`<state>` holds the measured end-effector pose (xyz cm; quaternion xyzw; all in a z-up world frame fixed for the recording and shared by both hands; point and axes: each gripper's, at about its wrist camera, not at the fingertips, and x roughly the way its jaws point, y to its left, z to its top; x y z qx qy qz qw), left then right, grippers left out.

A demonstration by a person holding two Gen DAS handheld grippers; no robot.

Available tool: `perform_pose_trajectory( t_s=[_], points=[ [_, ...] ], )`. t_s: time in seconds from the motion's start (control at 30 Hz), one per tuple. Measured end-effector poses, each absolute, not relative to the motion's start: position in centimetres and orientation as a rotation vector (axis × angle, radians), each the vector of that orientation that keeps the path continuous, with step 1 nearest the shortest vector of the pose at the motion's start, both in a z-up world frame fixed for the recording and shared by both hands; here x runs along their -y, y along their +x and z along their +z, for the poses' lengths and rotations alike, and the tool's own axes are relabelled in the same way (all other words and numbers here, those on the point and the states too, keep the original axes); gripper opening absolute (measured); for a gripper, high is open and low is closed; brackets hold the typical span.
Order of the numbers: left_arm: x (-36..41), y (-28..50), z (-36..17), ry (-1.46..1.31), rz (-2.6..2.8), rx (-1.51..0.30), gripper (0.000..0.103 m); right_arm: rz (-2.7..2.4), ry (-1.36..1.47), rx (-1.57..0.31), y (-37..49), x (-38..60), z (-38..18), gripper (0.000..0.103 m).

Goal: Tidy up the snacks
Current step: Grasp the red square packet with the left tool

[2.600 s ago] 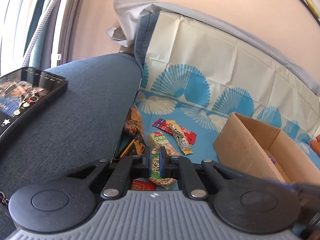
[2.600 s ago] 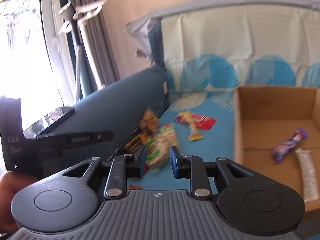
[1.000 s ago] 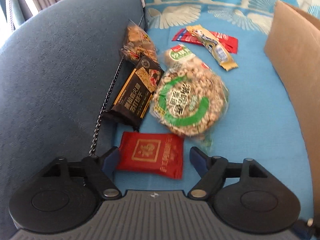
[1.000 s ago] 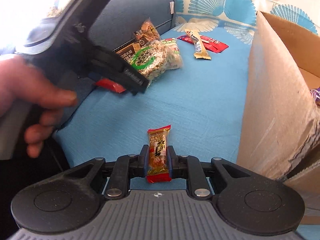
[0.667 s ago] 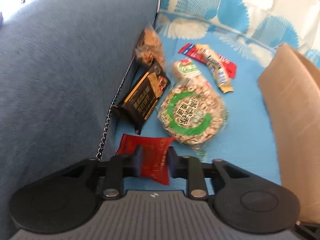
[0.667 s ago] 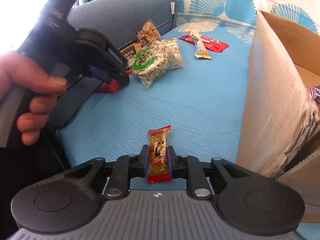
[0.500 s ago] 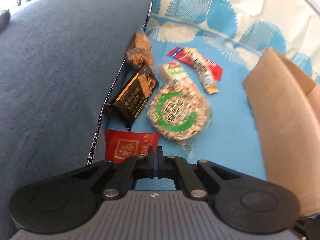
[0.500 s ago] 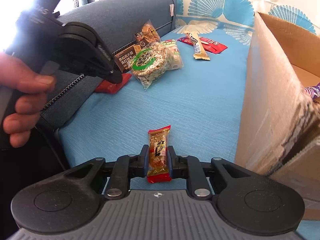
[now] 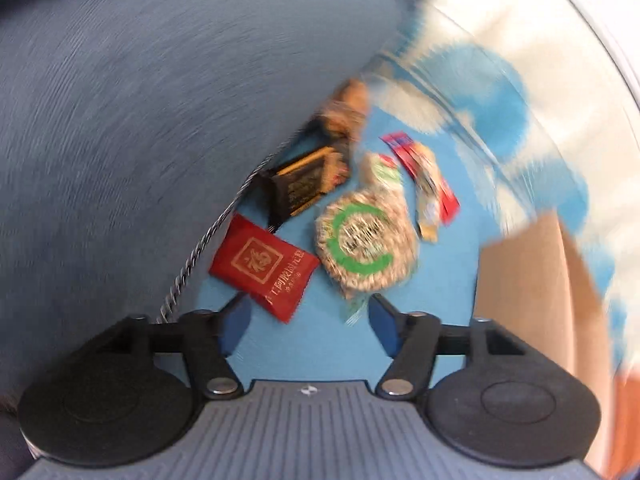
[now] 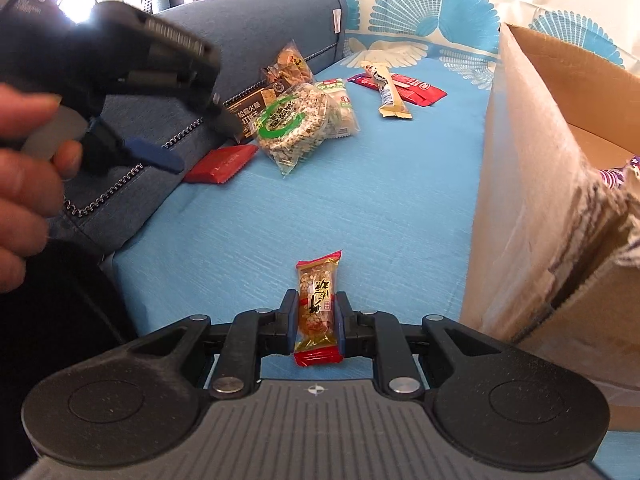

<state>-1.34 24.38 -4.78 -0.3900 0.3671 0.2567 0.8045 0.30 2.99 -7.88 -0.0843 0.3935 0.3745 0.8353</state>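
Observation:
My left gripper [image 9: 310, 326] is open and empty, hovering just short of a flat red packet [image 9: 262, 266] on the blue sofa seat. Beyond it lie a round green-labelled cereal pack [image 9: 366, 248], a black biscuit pack [image 9: 306, 186] and a red-and-yellow bar pair [image 9: 428, 182]. My right gripper [image 10: 317, 316] is shut on a small red-and-gold snack bar [image 10: 318, 304] low over the seat. The left gripper [image 10: 160, 136] also shows in the right wrist view, above the red packet [image 10: 222, 162].
An open cardboard box [image 10: 532, 184] stands at the right with a purple wrapper [image 10: 618, 172] inside. The blue sofa armrest [image 9: 160, 100] rises at the left, with a chain trim [image 9: 200, 252] along its base. A patterned cover [image 10: 432, 20] drapes the backrest.
My left gripper had closed near the red packet without holding it, then opened again and tilted; the packet lies on the seat. My right gripper keeps its bar and has barely moved.

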Motion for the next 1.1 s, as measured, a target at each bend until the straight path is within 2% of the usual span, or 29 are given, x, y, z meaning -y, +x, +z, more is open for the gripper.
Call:
perform_pose_trajectory(
  t_s=[0.17, 0.33, 0.47, 0.5, 0.53, 0.6, 0.63, 0.67, 0.83, 1.1],
  points=[
    [-25.0, -0.1, -6.5, -1.062, 0.754, -0.702, 0.073, 0.8, -0.166, -0.844, 0.6, -2.9, -7.9, 0.02],
    [-24.9, 2.4, -6.9, -0.975, 0.952, -0.693, 0.073, 0.811, -0.161, -0.857, 0.9, -2.7, -7.8, 0.02],
    [-24.9, 4.0, -7.2, -0.856, 0.974, -0.737, 0.078, 0.82, -0.17, -0.851, 0.9, -2.7, -7.9, 0.02],
    [-25.0, 4.1, -7.2, -0.831, 0.97, -0.758, 0.076, 0.824, -0.174, -0.848, 0.9, -2.7, -7.9, 0.02],
    [-25.2, 4.5, -7.3, -0.782, 0.962, -0.799, 0.068, 0.827, -0.178, -0.845, 0.9, -2.6, -7.9, 0.02],
    [-25.1, 4.7, -7.4, -0.703, 0.926, -0.843, 0.062, 0.831, -0.183, -0.843, 0.9, -2.6, -7.9, 0.02],
    [-24.9, 4.6, -7.3, -0.669, 0.912, -0.857, 0.054, 0.83, -0.183, -0.843, 0.9, -2.7, -7.9, 0.02],
    [-24.7, 4.5, -7.3, -0.63, 0.894, -0.872, 0.05, 0.827, -0.183, -0.842, 0.9, -2.7, -7.9, 0.02],
    [-23.0, 2.7, -6.6, -0.467, 0.676, -0.933, 0.045, 0.818, -0.18, -0.832, 0.7, -2.5, -7.9, 0.02],
    [-21.8, -0.5, -4.2, -0.292, 0.245, -1.057, 0.047, 0.79, -0.17, -0.832, 0.4, -2.4, -7.8, 0.019]
  ],
)
